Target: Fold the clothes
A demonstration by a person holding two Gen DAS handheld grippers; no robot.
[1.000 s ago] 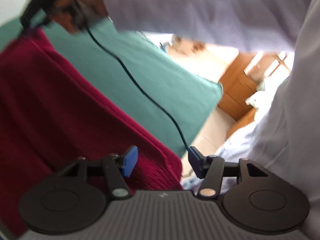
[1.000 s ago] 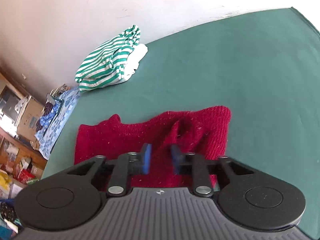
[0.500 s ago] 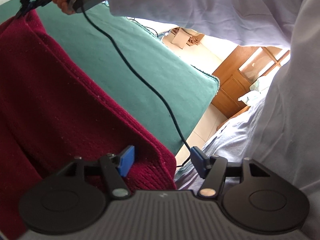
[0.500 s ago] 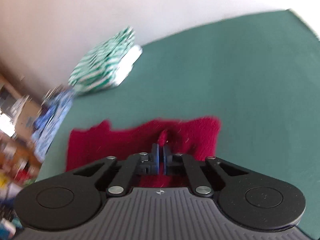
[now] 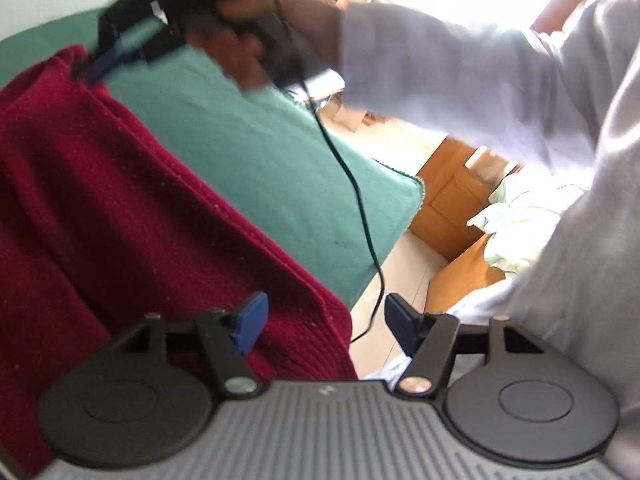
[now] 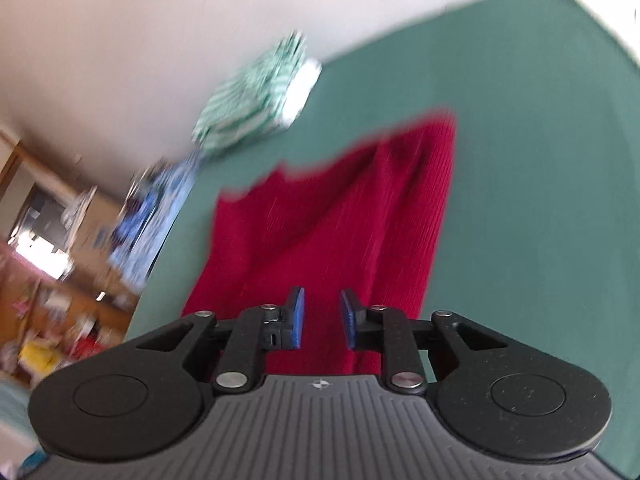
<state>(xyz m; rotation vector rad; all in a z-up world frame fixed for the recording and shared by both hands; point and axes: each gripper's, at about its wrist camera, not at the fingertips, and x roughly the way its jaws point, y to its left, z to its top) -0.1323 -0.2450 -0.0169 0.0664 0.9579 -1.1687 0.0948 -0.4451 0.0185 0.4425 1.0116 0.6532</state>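
Red knit sweater (image 6: 332, 216) lies spread on the green-covered surface (image 6: 520, 152) (bed or worktop, can't tell which), partly folded w/ layered edges along one side. In the right wrist view it runs from just under the tool up toward the middle of the cover; the far edge is blurred.

Right tool (image 6: 322, 320): jaws opening, blue pads apart w/ a narrow gap. Red knit shows in the gap but lies below, and the pads aren't pinching it, so released. In the left wrist view the same tool (image 5: 120, 50) sits at the sweater's far corner, held by the person's hand (image 5: 256, 36), motion-blurred. A black cable (image 5: 356, 184) hangs from it across the cover.

Left tool (image 5: 322, 322): jaws opening and wide apart. One pad is over the sweater's near corner, the other past the edge over the floor; nothing clamped.

Green-white striped garment (image 6: 256, 96), folded, lies at the far side of the cover near the wall, well apart from the sweater. Blue patterned cloth (image 6: 160, 208) is at the cover's edge, blurred. Pale sleeve (image 5: 460, 76) crosses the top of the left wrist view.
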